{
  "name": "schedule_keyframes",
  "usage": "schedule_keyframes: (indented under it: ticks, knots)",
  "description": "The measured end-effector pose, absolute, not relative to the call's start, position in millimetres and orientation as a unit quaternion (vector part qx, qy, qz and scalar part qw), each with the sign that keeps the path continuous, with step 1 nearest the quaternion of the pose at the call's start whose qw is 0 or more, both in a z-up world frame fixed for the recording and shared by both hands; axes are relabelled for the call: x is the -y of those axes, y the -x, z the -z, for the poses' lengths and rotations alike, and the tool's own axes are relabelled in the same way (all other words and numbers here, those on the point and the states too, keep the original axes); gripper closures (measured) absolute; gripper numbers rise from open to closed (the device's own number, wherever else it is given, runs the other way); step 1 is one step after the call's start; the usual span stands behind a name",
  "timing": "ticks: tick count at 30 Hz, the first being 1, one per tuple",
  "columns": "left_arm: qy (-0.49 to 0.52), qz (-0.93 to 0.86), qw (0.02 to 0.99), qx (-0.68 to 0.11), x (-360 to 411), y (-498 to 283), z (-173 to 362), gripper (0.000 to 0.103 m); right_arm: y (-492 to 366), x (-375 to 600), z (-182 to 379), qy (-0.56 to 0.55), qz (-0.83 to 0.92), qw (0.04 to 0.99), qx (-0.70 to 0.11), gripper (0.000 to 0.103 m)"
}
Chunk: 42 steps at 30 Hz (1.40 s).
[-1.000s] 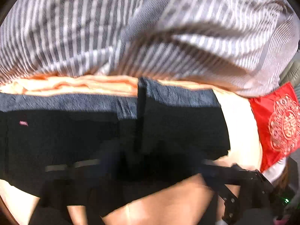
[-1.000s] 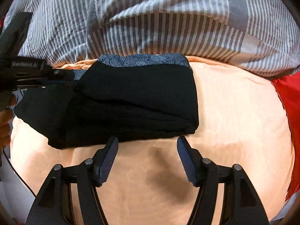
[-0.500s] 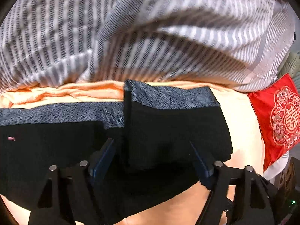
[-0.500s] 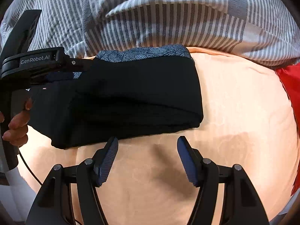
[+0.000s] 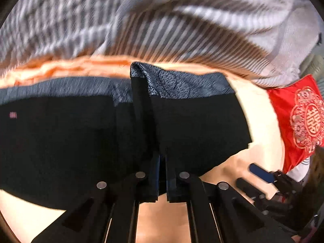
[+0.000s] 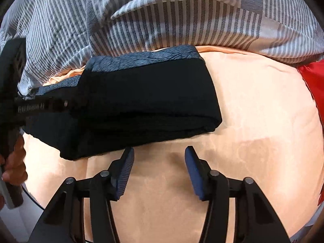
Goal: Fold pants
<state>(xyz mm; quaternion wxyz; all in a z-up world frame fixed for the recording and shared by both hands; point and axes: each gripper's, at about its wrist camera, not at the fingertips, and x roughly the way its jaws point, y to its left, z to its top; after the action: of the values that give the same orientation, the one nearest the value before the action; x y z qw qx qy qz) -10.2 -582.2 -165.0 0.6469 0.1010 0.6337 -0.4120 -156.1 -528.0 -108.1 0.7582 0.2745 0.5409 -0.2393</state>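
Black pants [image 5: 81, 137] with a blue-grey patterned waistband lie partly folded on a peach bed sheet [image 6: 253, 121]. In the left wrist view my left gripper [image 5: 162, 162] is shut on the near edge of the folded-over black layer. In the right wrist view the pants [image 6: 145, 101] are a thick folded stack. My right gripper [image 6: 159, 156] is open and empty, hovering over the sheet just in front of the stack. The left gripper [image 6: 52, 105] shows at the left of that view, gripping the fabric.
A grey-and-white striped duvet [image 6: 162, 14] is bunched along the far side, right behind the waistband. A red embroidered cushion [image 5: 299, 119] lies at the right. The right gripper's blue pad [image 5: 261, 173] shows in the left wrist view.
My left gripper has closed from wide open onto the near edge of the folded layer. The right gripper has stayed open in front of the stack.
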Motion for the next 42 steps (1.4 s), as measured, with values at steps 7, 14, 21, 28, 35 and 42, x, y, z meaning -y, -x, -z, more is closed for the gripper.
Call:
schedule_keyframes:
  ticks: [7, 14, 21, 28, 35, 42]
  knots:
    - [-0.111, 0.375, 0.655, -0.646, 567.6, 22.8, 197.4, 0.097, 159.7, 524.8, 115.4, -0.275, 0.239, 0.749, -0.553, 0.047]
    - [-0.124, 0.354, 0.683, -0.627, 542.5, 14.2, 150.9, 0.082, 166.7, 542.3, 98.7, -0.282, 0.260, 0.755, -0.531, 0.047]
    - [-0.120, 0.377, 0.696, -0.600, 594.6, 7.3, 140.8, 0.082, 159.5, 580.5, 97.5, -0.318, 0.269, 0.754, -0.508, 0.062]
    - [-0.138, 0.311, 0.691, -0.638, 605.9, -0.8, 206.5, 0.082, 140.5, 597.1, 121.9, -0.325, 0.262, 0.747, -0.518, 0.062]
    - [-0.106, 0.277, 0.698, -0.652, 569.5, -15.6, 215.4, 0.050, 138.2, 585.7, 139.0, -0.277, 0.254, 0.750, -0.544, 0.061]
    - [-0.091, 0.259, 0.713, -0.645, 541.9, -9.4, 189.4, 0.050, 135.0, 589.9, 140.2, -0.266, 0.238, 0.749, -0.558, 0.059]
